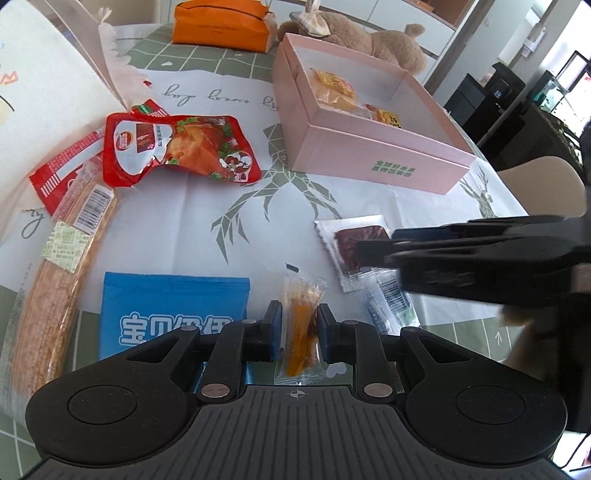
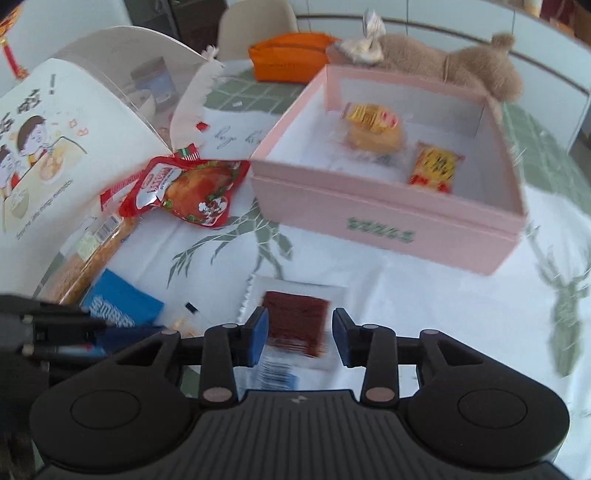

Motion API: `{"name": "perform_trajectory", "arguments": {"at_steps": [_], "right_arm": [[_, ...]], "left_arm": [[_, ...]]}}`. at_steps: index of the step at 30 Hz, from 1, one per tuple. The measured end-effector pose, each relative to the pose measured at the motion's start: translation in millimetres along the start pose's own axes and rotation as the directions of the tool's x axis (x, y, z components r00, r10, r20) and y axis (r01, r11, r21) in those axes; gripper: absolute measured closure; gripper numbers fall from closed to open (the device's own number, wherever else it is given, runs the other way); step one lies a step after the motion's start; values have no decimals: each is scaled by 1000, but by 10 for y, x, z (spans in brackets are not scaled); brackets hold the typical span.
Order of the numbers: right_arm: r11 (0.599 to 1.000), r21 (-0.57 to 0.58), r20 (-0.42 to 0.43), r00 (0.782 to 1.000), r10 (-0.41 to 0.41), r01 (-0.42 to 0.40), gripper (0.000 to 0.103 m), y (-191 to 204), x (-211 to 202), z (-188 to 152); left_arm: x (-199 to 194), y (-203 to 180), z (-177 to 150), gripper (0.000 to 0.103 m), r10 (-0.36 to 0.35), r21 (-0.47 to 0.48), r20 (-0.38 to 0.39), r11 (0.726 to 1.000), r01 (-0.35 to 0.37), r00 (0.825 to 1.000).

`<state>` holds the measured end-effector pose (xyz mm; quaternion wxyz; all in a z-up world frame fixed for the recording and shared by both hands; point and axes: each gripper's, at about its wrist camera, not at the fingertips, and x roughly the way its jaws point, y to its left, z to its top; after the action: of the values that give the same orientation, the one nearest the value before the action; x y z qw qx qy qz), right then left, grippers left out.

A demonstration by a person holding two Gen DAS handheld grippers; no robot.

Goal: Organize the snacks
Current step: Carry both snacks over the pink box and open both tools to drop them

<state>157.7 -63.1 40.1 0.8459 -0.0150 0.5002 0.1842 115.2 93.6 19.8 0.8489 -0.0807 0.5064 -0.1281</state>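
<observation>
Snacks spread on a printed tablecloth beside an open pink box, both grippers low over the near edge.

The large illustrated white bag at the left edge is cut off, and the long sesame-crusted snack below it runs out of view; the right-wrist picture is blurred, so print on packets is unreadable. The box toward the far right corner holds two yellow packets. An orange pouch and plush toy sit at the far edge. The left gripper is clamped on a small clear packet with an orange stick. The right gripper stands parted over a dark-red jerky packet, pads not touching.
</observation>
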Motion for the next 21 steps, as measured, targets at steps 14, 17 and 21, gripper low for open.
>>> {"name": "perform_trajectory", "arguments": {"at_steps": [14, 17, 21], "right_arm": [[994, -96, 26, 998, -58, 61, 51, 336, 177, -25], [985, -152, 34, 997, -72, 77, 56, 388, 168, -45], [989, -113, 24, 996, -88, 90, 56, 216, 46, -19]], "left_arm": [[-19, -26, -63, 78, 17, 16, 19, 1000, -18, 1000], [-24, -25, -62, 78, 19, 10, 14, 1000, -19, 1000], [-20, -25, -55, 78, 21, 8, 16, 1000, -21, 1000]]}}
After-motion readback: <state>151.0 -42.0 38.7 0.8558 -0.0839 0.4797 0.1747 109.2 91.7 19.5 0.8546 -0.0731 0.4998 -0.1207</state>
